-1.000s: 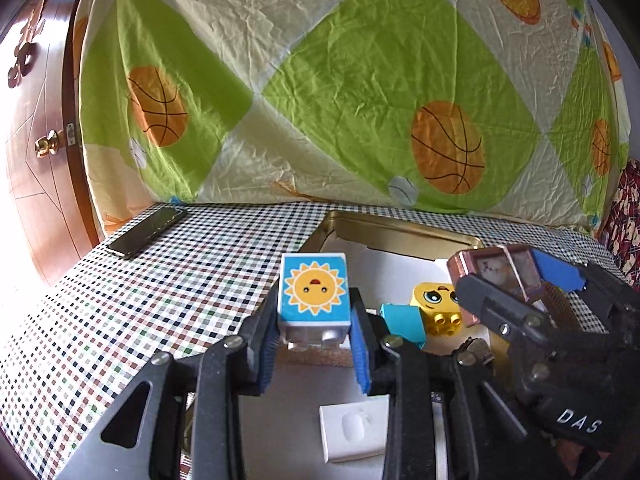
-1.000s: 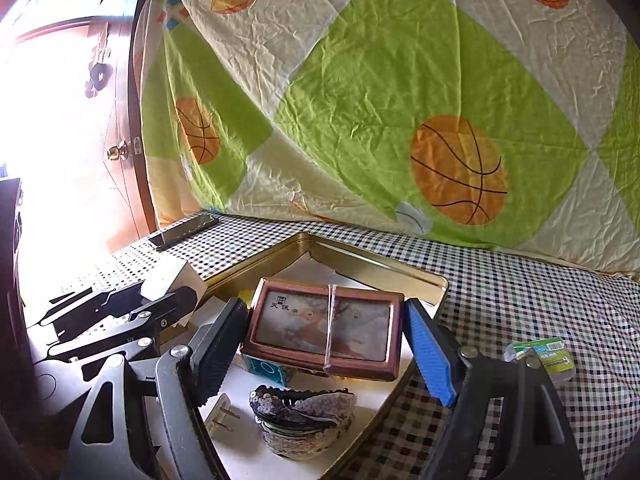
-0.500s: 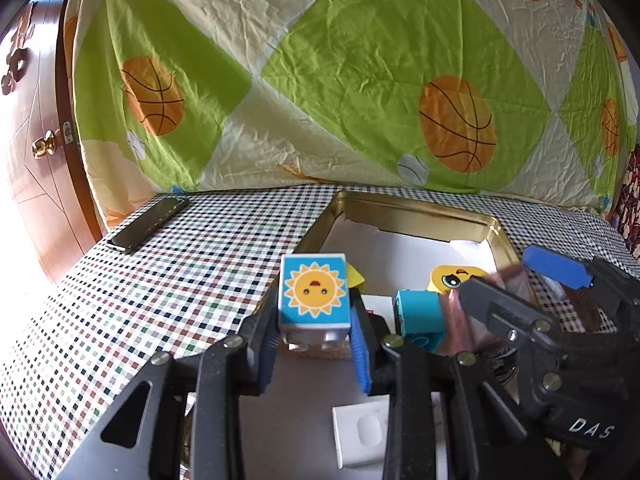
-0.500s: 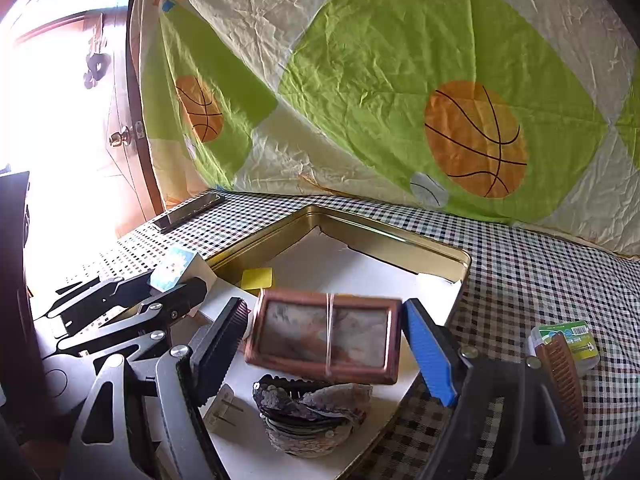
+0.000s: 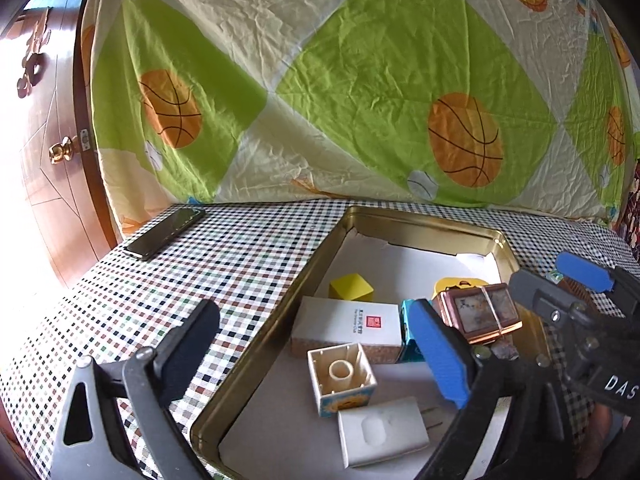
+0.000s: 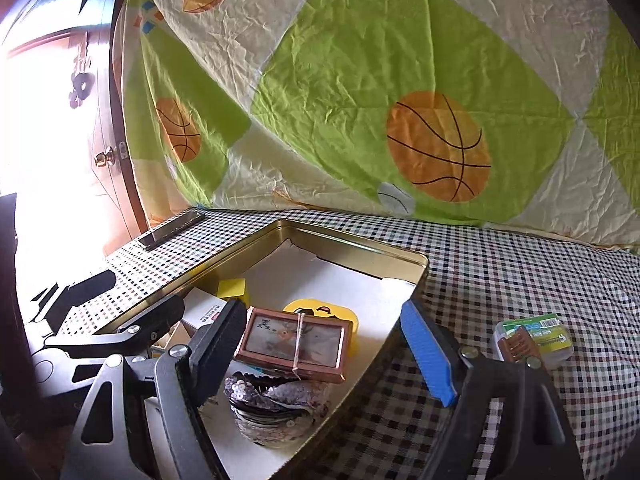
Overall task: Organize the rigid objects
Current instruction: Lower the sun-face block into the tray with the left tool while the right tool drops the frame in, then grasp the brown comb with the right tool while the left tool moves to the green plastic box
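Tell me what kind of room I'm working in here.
Probably a home, not a lab: a checked tablecloth, a basketball-print bedsheet hung as a backdrop, and a wooden door with a brass knob beside the table.

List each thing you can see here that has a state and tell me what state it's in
Left gripper: jaws opening, nothing between the pads.
Sun block: in the tin, tipped, hollow underside up.
Right gripper: open around the framed box, pads clear.
Framed box: resting on other items, tilted.
Gold tin: lidless.
Phone: screen dark, flat on the cloth.
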Motion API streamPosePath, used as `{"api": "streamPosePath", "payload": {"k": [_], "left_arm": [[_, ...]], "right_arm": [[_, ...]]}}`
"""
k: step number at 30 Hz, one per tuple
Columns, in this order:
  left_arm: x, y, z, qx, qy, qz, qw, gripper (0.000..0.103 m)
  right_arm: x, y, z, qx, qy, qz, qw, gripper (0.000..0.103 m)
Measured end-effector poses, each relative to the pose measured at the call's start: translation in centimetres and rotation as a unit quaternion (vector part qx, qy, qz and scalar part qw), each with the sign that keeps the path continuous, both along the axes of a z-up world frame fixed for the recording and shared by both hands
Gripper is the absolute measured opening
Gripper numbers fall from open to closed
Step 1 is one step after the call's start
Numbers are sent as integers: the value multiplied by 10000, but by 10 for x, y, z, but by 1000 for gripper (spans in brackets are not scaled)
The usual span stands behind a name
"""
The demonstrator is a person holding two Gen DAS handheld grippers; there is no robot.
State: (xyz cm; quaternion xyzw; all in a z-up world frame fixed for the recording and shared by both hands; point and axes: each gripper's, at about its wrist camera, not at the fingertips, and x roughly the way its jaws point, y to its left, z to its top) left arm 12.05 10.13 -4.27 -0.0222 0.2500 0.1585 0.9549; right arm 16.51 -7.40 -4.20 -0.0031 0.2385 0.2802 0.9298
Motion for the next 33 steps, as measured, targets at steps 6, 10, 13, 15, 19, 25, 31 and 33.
{"api": "streamPosePath", "payload": {"k": [6,10,13,15,19,25,31,33], "left_arm": [[-2,-5,3,-61,3,2,10000,100],[-6,-18,10,-101,-63,-120,9999,103],[-5,-35,14,-164,-71,-320,9993,103],[-3,-49,16,-149,-47,-457,9988,103],[5,-82,21,-50,15,-714,9974,103],[22,-124,26,212,121,-927,9954,103],[25,-140,23,226,209,-1079,9937,103],[28,-145,22,203,237,-1116,9933,103]], "right_arm": [[-1,-27,-3,-86,47,-264,9996,81],[3,-52,-7,-335,60,-568,9978,81],[9,-78,-12,-349,139,-863,9956,81],[14,-92,-16,-349,219,-1028,9939,81],[27,-109,-23,-400,505,-1089,9920,81],[45,-109,-38,-836,989,-990,9866,81],[63,-113,-55,-798,1666,-749,9799,35],[63,-117,-54,-591,1686,-678,9816,28]]}}
